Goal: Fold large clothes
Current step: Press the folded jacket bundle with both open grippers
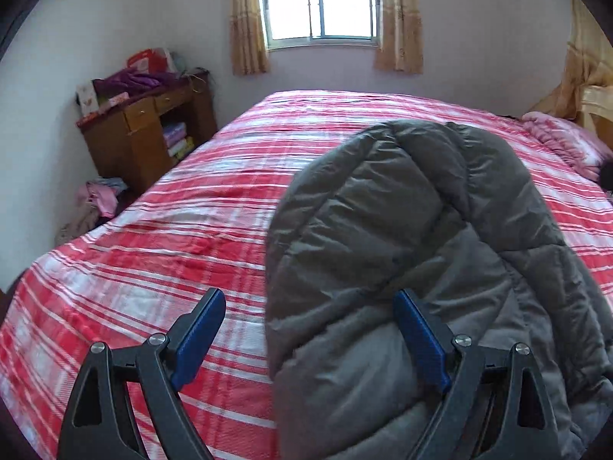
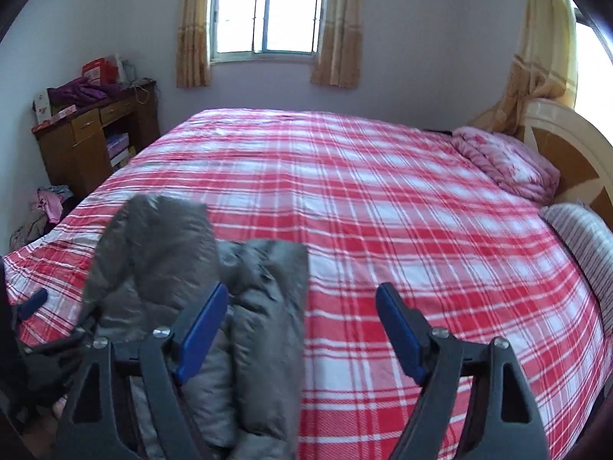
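Grey quilted padding fills much of the left wrist view: a puffy jacket (image 1: pixel 421 237) lies bunched on the near part of a bed (image 1: pixel 172 237) covered in a red-and-white checked sheet, rising in a rounded hump just ahead of the left gripper (image 1: pixel 310 329). That gripper's jaws are spread wide and clamp nothing; its right blue pad overlaps the jacket's near edge, though whether it touches the fabric cannot be told, while the left pad hangs over bare sheet. From the right wrist the same jacket (image 2: pixel 214 268) appears lower and to the left, two flat folded ends pointing toward the window (image 2: pixel 268 11). The right gripper (image 2: pixel 300 326) also has its jaws wide apart and empty, with the left pad over the jacket's edge and the right pad over plain sheet, so the jacket sits mostly left of the gap. Only the right wrist view shows the cream and brown headboard (image 2: pixel 567 153), a striped pillow (image 2: pixel 586 249) beside it, and the other gripper's blue tip low at the left edge. Both views take in a rolled pink quilt (image 2: pixel 505 161), a wooden desk (image 1: pixel 145 130) piled with purple cloth, and tan curtains (image 1: pixel 247 19).
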Demonstrator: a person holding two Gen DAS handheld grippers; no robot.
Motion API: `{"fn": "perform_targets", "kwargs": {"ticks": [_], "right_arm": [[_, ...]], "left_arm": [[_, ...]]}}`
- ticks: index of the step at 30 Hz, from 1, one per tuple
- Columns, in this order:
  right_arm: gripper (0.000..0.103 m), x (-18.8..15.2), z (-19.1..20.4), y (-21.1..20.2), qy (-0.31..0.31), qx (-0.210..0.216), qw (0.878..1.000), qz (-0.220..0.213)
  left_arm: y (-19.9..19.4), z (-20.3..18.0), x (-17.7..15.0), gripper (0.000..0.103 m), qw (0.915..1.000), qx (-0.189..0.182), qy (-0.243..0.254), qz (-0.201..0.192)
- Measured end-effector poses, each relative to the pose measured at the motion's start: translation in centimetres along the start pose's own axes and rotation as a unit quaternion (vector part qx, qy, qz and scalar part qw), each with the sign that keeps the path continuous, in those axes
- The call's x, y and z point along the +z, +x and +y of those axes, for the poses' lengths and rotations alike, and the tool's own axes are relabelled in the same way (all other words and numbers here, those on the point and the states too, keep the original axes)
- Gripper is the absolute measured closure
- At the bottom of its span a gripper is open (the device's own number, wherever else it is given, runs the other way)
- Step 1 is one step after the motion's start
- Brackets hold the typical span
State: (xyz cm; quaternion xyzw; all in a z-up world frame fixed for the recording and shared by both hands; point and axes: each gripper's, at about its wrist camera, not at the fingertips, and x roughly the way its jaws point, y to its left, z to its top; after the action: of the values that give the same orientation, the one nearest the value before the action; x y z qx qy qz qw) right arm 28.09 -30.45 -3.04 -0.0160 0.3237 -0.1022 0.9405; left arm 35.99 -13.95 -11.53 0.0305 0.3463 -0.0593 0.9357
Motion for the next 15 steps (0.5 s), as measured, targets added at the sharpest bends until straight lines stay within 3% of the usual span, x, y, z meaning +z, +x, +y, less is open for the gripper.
{"fn": "perform_targets", "kwargs": {"ticks": [2, 4, 6, 8, 11, 15], "right_arm": [[0.021, 1.4, 2.6, 0.1, -0.025, 0.01, 1.0, -0.007], [0.022, 2.1, 4.4, 1.4, -0.035, 0.022, 0.999, 0.002], [0.038, 1.5, 4.9, 4.3, -0.027, 0.023, 0.999, 0.031], [0.046, -0.1, 4.6, 6.8, -0.027, 0.012, 0.998, 0.055], [0.046, -3.3, 2.8, 9.2, -0.003, 0.005, 0.997, 0.08], [0.046, -5.9, 0.5, 9.7, 0.023, 0.003, 0.997, 0.079]], "left_arm": [[-0.1, -1.4, -0.5, 0.013, 0.9997, -0.011, 0.023, -0.004], [-0.5, -2.4, -0.8, 0.013, 0.9989, 0.002, 0.043, -0.015], [-0.9, -1.9, -0.5, 0.013, 0.9991, 0.004, 0.034, -0.023], [-0.7, -0.6, 0.1, 0.013, 0.9994, 0.008, 0.017, -0.027], [0.8, 0.2, 0.8, 0.013, 1.0, -0.002, 0.0, -0.008], [2.5, -0.9, 0.9, 0.013, 0.9994, -0.029, 0.005, 0.015]]}}
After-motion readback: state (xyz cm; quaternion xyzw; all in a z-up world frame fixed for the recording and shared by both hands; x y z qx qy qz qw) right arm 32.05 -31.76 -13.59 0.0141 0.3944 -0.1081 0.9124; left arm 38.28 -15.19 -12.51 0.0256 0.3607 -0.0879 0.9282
